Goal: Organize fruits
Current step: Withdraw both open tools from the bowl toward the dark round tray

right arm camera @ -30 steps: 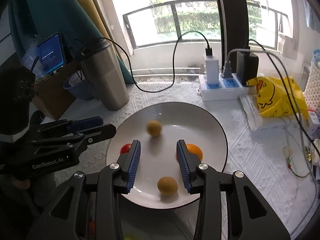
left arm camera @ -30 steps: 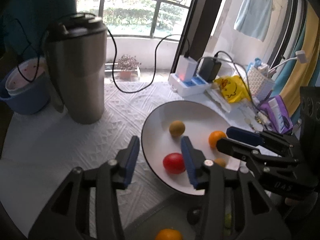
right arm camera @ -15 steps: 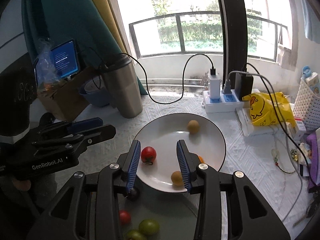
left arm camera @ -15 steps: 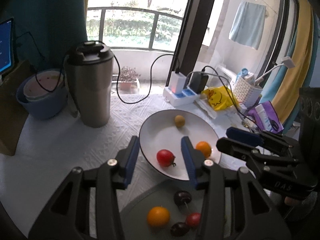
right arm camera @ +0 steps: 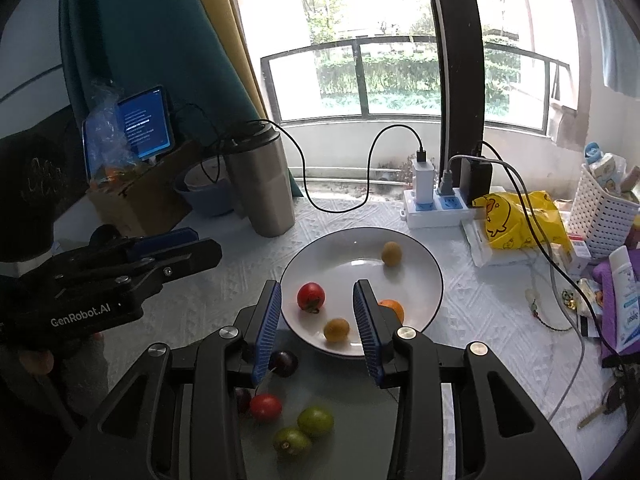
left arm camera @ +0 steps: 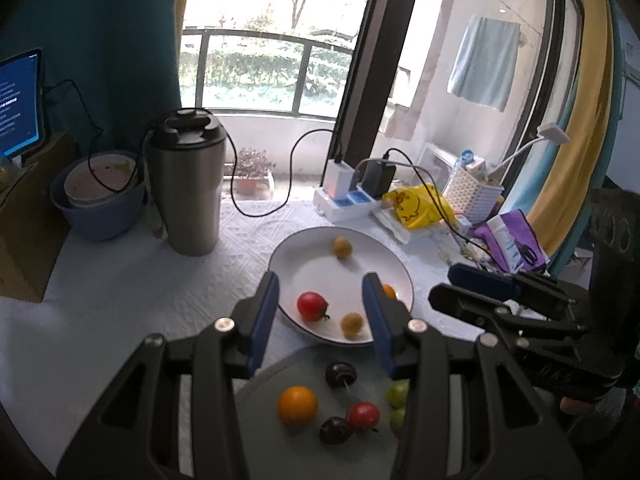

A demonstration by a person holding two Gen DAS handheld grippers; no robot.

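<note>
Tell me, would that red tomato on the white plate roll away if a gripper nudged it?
Probably. The red tomato looks round and smooth and lies loose on the glossy white plate, so it would likely roll, though the raised rim may stop it. Its thin skin suggests a hard squeeze could bruise it.

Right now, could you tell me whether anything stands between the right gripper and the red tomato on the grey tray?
Nothing visible does. The right gripper is open and empty above the grey tray, and the red tomato lies uncovered beside the left finger, with a dark plum nearby.

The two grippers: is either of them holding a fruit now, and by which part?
Nothing is held. The left gripper and right gripper are both open and empty above the white plate.
</note>
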